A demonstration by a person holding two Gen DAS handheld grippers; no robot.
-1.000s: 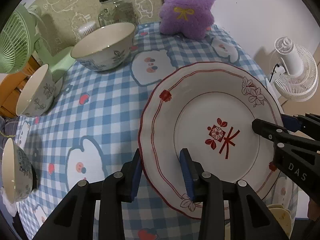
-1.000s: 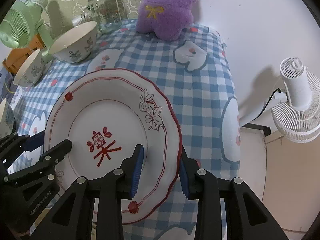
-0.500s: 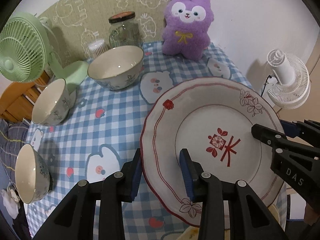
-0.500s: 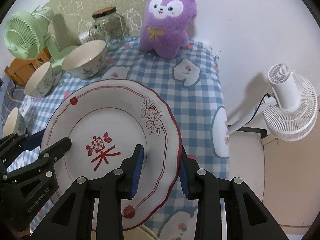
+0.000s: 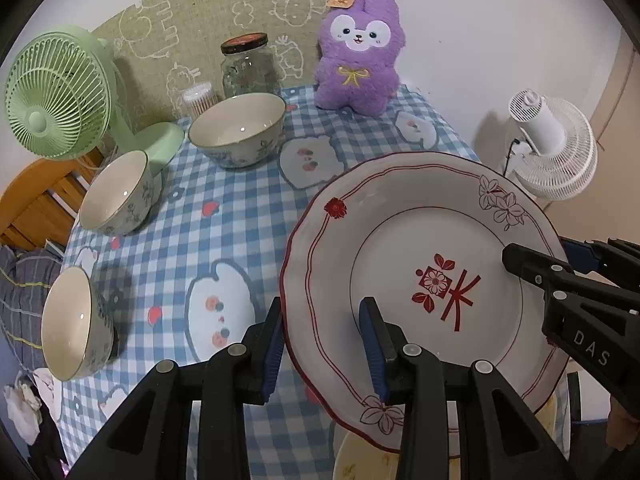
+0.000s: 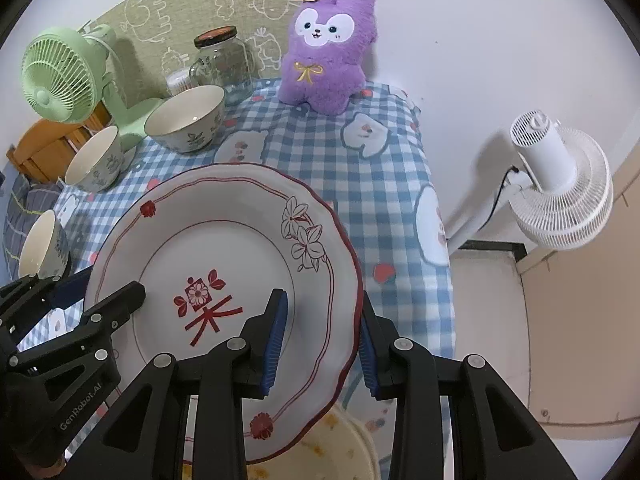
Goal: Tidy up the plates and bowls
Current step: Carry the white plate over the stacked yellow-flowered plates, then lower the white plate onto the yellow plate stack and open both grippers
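Two black plastic tools, blue-padded fingers, silver screws all over.
Left tool: matte black angular arms, ribbed blue pads inside each finger, round silver screw heads along the linkages, white "GenRobot.AI" lettering on its side. Right tool: the same black frame, blue pads, silver screws, and white "DAS" letters on its flank.

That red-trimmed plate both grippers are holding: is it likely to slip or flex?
The plate looks like glazed ceramic, so probably rigid and breakable. Its glossy surface may slide between the pads. The left gripper and right gripper each clamp only the rim, so it could tilt.
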